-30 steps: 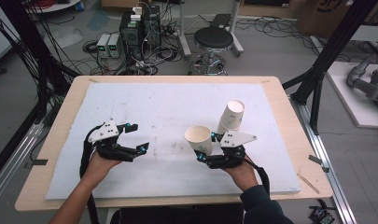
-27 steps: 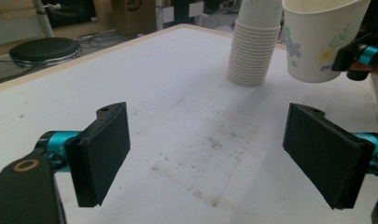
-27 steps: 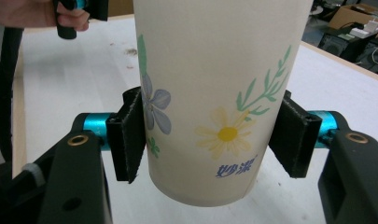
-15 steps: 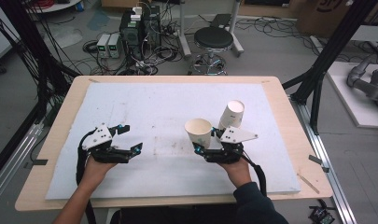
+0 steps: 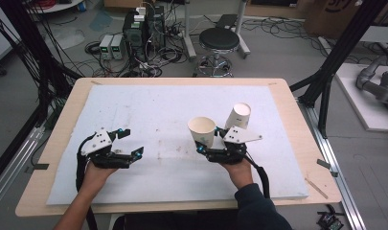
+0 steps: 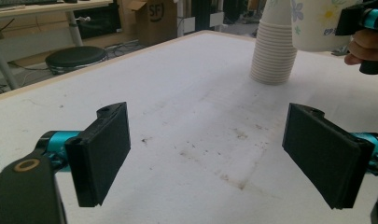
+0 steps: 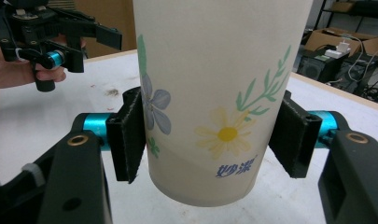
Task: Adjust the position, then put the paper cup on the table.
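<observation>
Currently, held cup: 1 paper cup (image 5: 201, 131) with flower print, upright, mouth up, lifted off the white mat (image 5: 158, 105), at about 4 o'clock from the mat's middle.
Right tool: right tool (image 7: 210, 135) clamped on the paper cup, 1 black pad (image 7: 128, 140) pressed to each side of its lower wall; bottom rim hangs clear of the mat in the right gripper view.
Left tool: left tool (image 6: 210, 154) with jaws wide apart, nothing between them; held low over the mat at about 8 o'clock.
Cup stack: stack of cups (image 5: 238, 116) stands upside down on the mat, just beside the held cup, at its 2 o'clock.
Desk: wooden desk (image 5: 62, 110) under the mat.
</observation>
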`<state>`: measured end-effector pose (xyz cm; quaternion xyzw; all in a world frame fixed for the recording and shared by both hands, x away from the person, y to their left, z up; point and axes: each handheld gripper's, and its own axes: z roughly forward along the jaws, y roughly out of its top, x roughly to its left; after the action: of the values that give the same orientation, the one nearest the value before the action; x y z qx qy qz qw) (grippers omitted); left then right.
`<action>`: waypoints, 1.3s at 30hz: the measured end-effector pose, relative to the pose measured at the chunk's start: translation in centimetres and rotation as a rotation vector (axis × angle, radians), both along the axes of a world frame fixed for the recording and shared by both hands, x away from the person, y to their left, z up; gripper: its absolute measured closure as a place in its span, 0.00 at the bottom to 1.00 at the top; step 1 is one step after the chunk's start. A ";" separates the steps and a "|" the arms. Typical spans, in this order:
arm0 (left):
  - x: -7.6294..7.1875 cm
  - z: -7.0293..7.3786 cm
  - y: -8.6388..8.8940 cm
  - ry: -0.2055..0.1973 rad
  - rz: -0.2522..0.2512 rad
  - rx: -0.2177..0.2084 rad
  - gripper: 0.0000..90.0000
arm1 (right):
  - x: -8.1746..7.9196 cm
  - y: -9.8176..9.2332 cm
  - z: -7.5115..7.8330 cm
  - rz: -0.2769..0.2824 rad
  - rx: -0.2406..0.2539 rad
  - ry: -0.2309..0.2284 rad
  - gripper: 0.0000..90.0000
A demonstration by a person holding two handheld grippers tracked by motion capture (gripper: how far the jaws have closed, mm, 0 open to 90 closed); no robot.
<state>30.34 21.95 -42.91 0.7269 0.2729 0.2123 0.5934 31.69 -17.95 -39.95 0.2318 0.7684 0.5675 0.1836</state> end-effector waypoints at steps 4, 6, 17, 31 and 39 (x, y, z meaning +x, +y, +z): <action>0.0 0.1 0.2 -0.003 0.004 0.001 0.17 | 0.0 0.1 0.0 -0.003 0.013 0.003 0.40; 0.0 0.0 0.3 -0.001 0.006 0.002 0.17 | -0.1 0.2 0.0 -0.007 0.008 -0.003 0.40; 0.0 -0.1 0.4 0.006 0.008 0.002 0.17 | 0.3 1.6 -1.2 -0.015 0.025 0.008 0.40; -0.1 -0.1 0.5 0.011 0.009 0.006 0.17 | 1.5 3.8 -3.7 -0.031 -0.014 0.044 0.40; -0.1 -0.2 0.4 0.015 0.005 0.009 0.17 | 1.7 4.7 -4.8 -0.042 -0.034 0.061 0.40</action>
<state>30.26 22.39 -43.11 0.7304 0.2779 0.2096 0.5876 33.39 -13.28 -44.79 0.2619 0.7781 0.5432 0.1756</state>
